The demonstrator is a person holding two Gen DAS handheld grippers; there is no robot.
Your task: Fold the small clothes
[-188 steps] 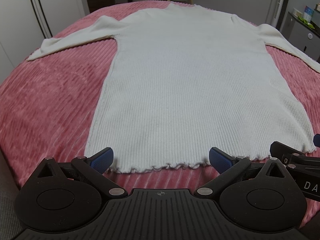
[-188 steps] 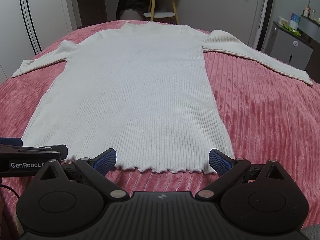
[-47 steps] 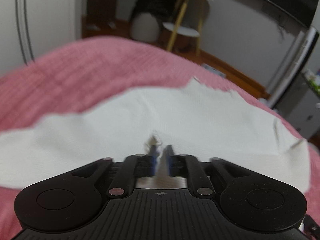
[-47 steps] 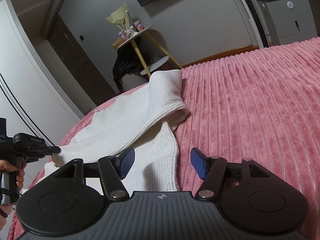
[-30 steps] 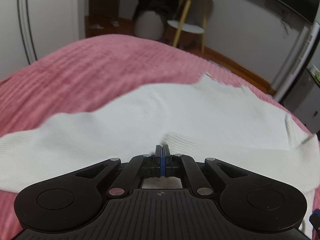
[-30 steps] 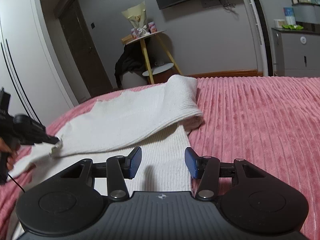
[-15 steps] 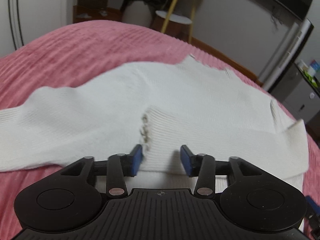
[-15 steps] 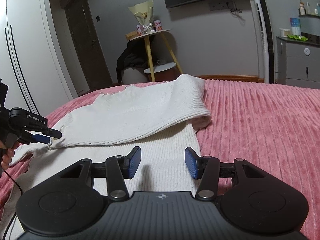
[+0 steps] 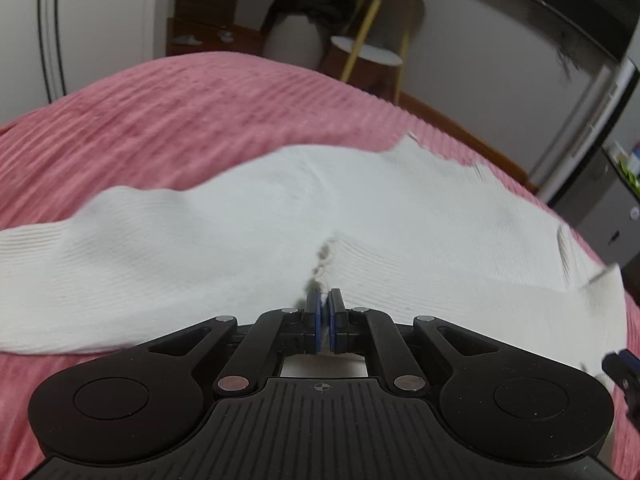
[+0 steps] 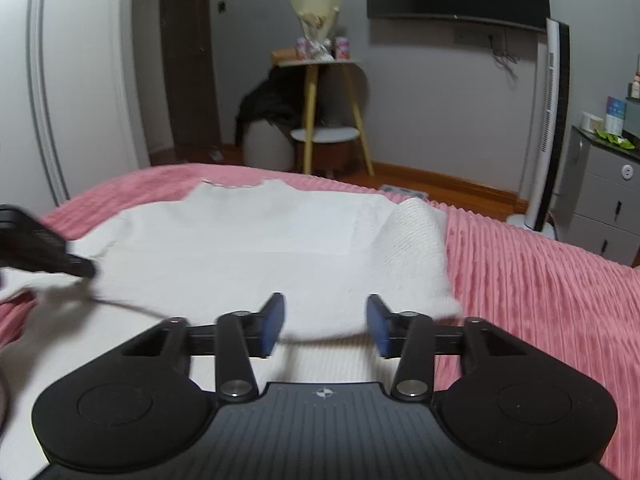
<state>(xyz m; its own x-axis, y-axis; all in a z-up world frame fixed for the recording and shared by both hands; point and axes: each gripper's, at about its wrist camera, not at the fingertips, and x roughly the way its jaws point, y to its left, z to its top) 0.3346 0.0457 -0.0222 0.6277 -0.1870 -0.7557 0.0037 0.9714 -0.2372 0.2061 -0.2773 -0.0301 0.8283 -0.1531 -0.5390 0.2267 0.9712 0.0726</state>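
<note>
A white ribbed sweater lies on a pink ribbed bedspread. One sleeve is folded across its body, and the frilled cuff ends at my left gripper, which is shut on that cuff. In the right wrist view the sweater spreads ahead, with the folded sleeve's shoulder bend at the right. My right gripper hovers over the near edge of the fold. Its jaws are closing and its pads touch no cloth. The left gripper shows there at the far left.
Beyond the bed stand a yellow-legged side table with a dark garment on a stool, a white wardrobe at the left, a tower fan and a grey drawer cabinet at the right. Pink bedspread lies bare to the right.
The left jaws, open half a second ago, have shut on the cuff. The right gripper has risen and rolled level, and its jaws stand narrower.
</note>
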